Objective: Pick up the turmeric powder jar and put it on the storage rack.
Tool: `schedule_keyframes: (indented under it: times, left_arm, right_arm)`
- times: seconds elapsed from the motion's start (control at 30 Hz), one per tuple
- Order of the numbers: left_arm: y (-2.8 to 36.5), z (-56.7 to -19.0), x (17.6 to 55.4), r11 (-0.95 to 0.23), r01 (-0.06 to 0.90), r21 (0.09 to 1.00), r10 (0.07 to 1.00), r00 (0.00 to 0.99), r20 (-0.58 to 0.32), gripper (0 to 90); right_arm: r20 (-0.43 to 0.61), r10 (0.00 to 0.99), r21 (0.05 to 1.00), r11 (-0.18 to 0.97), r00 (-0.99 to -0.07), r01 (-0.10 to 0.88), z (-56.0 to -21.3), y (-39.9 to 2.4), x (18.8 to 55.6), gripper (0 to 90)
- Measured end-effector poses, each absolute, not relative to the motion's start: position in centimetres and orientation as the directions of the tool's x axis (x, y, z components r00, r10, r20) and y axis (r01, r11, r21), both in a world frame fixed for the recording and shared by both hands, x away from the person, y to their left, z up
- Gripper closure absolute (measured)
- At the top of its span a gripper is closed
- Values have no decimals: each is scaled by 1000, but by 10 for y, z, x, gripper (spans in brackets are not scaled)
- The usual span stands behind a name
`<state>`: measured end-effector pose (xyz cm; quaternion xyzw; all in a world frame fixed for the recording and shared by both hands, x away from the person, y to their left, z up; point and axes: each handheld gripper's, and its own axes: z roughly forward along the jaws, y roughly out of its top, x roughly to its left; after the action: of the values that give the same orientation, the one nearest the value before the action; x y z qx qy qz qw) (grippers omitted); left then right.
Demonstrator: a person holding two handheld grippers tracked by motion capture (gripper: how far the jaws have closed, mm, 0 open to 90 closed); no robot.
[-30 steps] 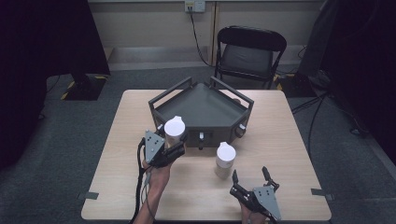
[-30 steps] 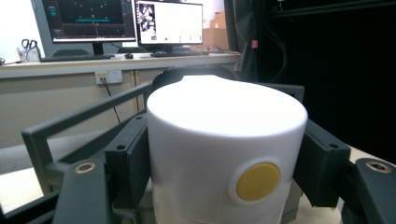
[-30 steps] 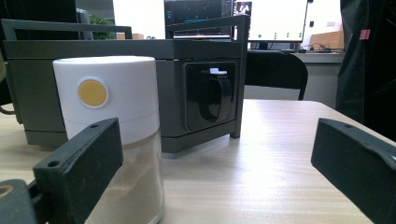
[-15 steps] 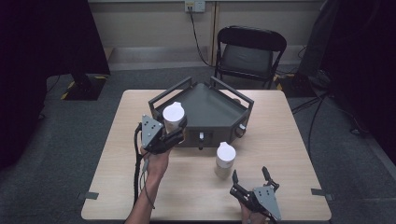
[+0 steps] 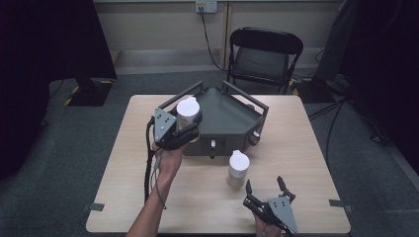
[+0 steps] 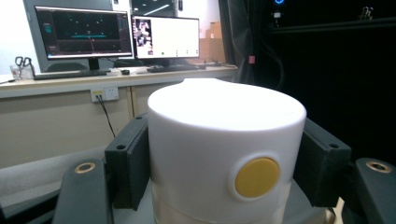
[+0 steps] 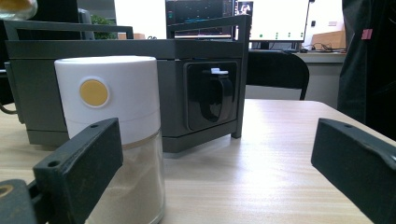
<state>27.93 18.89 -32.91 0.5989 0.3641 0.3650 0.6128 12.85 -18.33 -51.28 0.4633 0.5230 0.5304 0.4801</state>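
the table carries a dark grey angular rack with rails, and in front of it a second jar with a white cap, standing alone. the left gripper holds the lifted jar off the table at the rack's near-left corner, jaws clamped on its white cap from both sides. the jar looks rigid, smooth plastic, likely light to middling with pale powder inside; the cap is slick, so a square hold low on the cap or on the body seems safest. the right gripper rests near the table's front edge, jaws wide apart and empty, the second jar just ahead. the lifted jar's body is cut off in the left gripper view, and its fill level cannot be told.
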Motion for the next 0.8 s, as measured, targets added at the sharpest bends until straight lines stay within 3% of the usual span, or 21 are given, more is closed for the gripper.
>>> schedule_keyframes:
  times: [0.33, 0.47, 0.8]
  left_arm:
    - [176, -323, 305, 11, -5, 1000, 905, 426, -8, 304]
    - [173, -331, 313, 52, 11, 999, 911, 410, -52, 304]
    - [157, -343, 324, 11, 25, 1000, 926, 377, -20, 304]
  right_arm:
    - [-11, 993, 1000, 8, -118, -25, -513, -185, 129, 7]
    - [-10, 993, 1000, 8, -118, -25, -513, -185, 129, 7]
    - [-10, 992, 1000, 7, -122, -25, -513, -186, 129, 7]
